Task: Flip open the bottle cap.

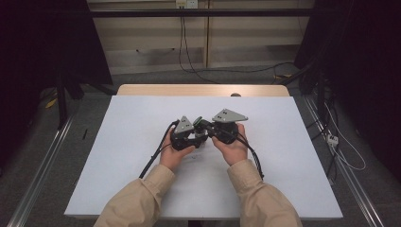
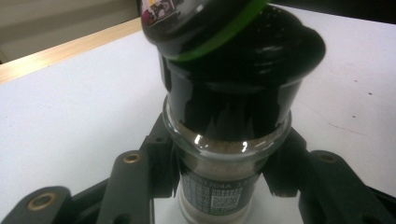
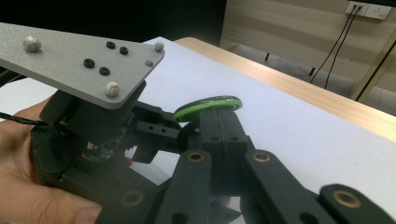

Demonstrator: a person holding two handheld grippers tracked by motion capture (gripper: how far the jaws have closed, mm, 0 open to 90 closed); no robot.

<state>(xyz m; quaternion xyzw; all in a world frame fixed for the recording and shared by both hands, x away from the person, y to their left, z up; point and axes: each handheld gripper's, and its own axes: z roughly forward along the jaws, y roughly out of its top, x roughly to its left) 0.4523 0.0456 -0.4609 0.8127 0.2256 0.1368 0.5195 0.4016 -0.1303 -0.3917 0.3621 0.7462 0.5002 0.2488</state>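
Clearly the work is opening a small glass spice jar [image 2: 219, 186], held just above the white table [image 1: 142, 142] at the middle of the high view. The left claw [image 2: 219, 182] is clamped on the jar's glass body, jaws pressing either side below the black grinder cap [image 2: 233, 93]. The right claw [image 3: 219, 135] is closed on that cap, under its green-rimmed lid [image 3: 208, 106], centre of the right gripper view. Glass looks hard, smooth and breakable, so it may slip if squeezed lightly and crack if dropped. The jar seems light, half full of pale powder. The best hold is probably low on the glass, with the cap taken around its rim.
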